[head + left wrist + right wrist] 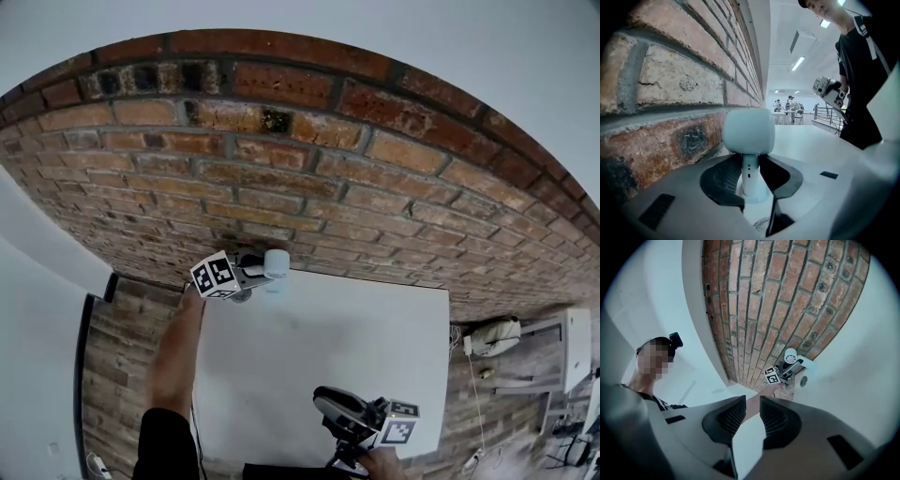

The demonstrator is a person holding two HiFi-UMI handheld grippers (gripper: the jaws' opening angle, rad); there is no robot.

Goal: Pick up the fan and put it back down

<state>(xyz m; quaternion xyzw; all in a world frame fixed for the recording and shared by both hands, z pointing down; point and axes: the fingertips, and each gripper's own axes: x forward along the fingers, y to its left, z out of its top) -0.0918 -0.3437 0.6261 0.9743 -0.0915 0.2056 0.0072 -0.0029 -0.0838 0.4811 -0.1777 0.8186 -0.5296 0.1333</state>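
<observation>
A small white fan [277, 262] with a rounded head stands at the far edge of the white table [356, 356], close to the brick wall [309, 178]. My left gripper [267, 266] reaches to it from the left. In the left gripper view its two black pads press on either side of the fan's thin stem [750, 176], below the head [749, 130]. Whether the base rests on the table I cannot tell. My right gripper [324, 400] hovers by the table's near edge, its jaws a little apart with nothing between them [753, 416]. It looks toward the fan [791, 355].
The brick wall runs right along the table's far side, just behind the fan. A wooden floor lies left and right of the table, with a pale bag [494, 336], cables and a white cabinet [574, 349] on the right. The person [862, 70] stands at the near side.
</observation>
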